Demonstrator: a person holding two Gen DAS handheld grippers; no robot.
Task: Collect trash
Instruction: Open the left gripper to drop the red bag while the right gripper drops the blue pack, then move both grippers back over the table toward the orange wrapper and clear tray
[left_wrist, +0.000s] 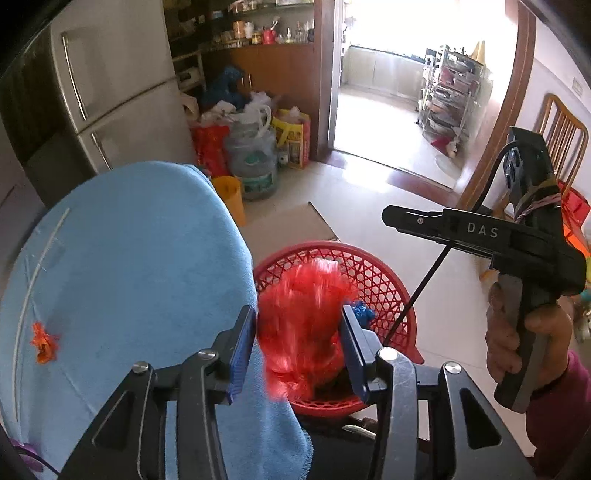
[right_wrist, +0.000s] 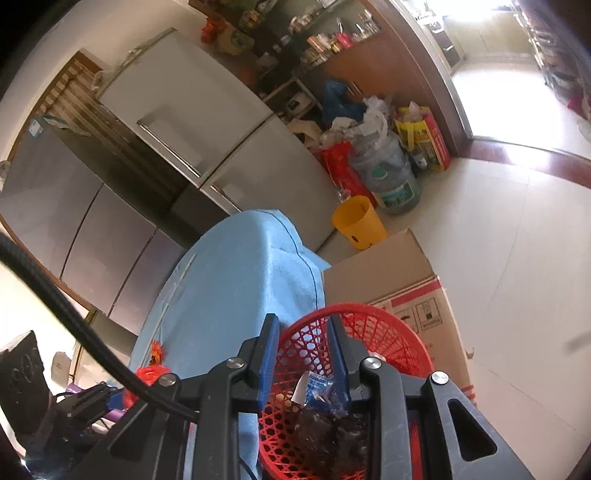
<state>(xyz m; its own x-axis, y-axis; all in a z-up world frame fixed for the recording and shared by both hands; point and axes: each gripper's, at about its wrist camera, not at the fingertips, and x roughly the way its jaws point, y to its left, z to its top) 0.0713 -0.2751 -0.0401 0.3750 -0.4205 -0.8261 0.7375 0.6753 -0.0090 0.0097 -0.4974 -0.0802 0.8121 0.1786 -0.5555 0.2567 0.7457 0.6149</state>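
Left claw (left_wrist: 299, 347) around blurred red bag (left_wrist: 303, 317), over red basket (left_wrist: 384, 280).

So my left gripper (left_wrist: 299, 347) sits right over the basket (left_wrist: 384, 284), with the crinkly bag (left_wrist: 299, 317) between its fingers (left_wrist: 242, 350). The basket is just right of the cloth-covered counter (left_wrist: 129, 277), touching its edge. Two scraps of trash (left_wrist: 43, 341) lie on the counter's left side. My right gripper (right_wrist: 303, 354) hangs over the same basket, a wrapper (right_wrist: 314, 387) inside it below. A cardboard box (right_wrist: 399, 280) stands behind the basket, a bucket (right_wrist: 358, 221) behind that, then the fridge (right_wrist: 207, 122) and a pile of bags (right_wrist: 369, 140).
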